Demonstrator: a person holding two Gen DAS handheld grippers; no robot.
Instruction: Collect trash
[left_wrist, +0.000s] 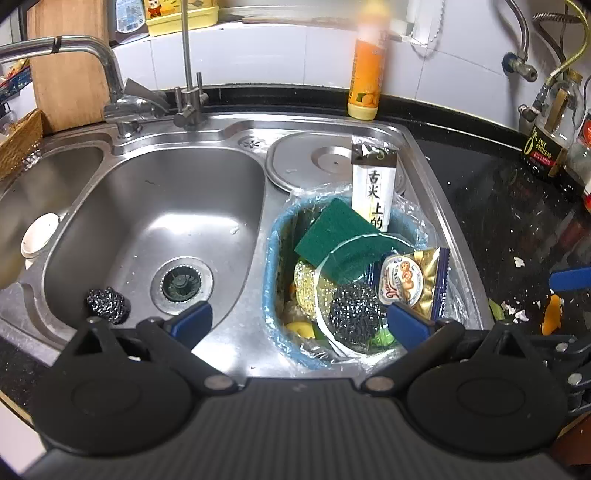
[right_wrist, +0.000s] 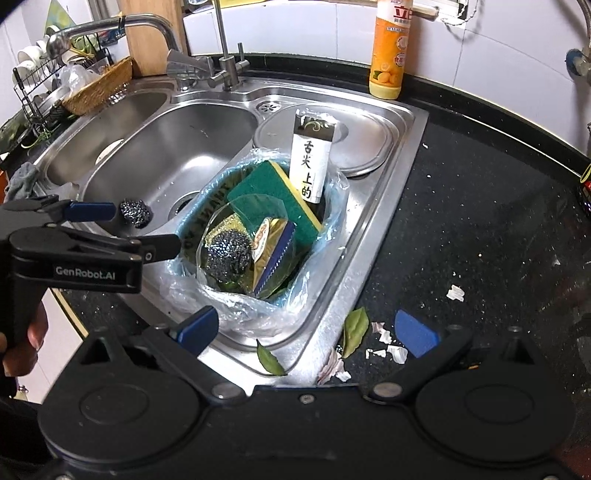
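— Where does the trash sit?

— Mostly in the blue bin (left_wrist: 271, 258), lined with a clear bag and sunk into the right part of the steel sink (left_wrist: 436, 173). Inside it: a green sponge (left_wrist: 334, 229), a tall white packet (left_wrist: 373, 184) with black characters leaning at the far rim, a gold snack wrapper (left_wrist: 413, 280), and a steel wool ball (left_wrist: 354, 308) lying under a clear round lid. A second steel wool ball (left_wrist: 109, 304) lies in the middle basin, near the drain (left_wrist: 181, 282).

— And outside the bin?

— On the black desk (right_wrist: 480, 206) by the sink's near right corner there are two green leaves (right_wrist: 354, 330) and white scraps (right_wrist: 397, 352), possibly eggshell or garlic skin; the view is too coarse to say which.

— The tools?

— The left tool (left_wrist: 299, 325) is spread wide and empty, its blue pads (left_wrist: 192, 319) hanging over the sink's near edge, one above the basin, one above the bin. The right tool (right_wrist: 306, 330) is likewise released, holding nothing, above the near corner where the leaves lie. From the right wrist view the left tool (right_wrist: 122, 229) shows side-on, gripped by a hand (right_wrist: 26, 343), near the loose steel wool ball (right_wrist: 135, 211).

— Anything behind?

— An orange detergent bottle (left_wrist: 365, 85) stands on the desk against the tiled wall, and two taps (left_wrist: 118, 88) rise behind the basins.
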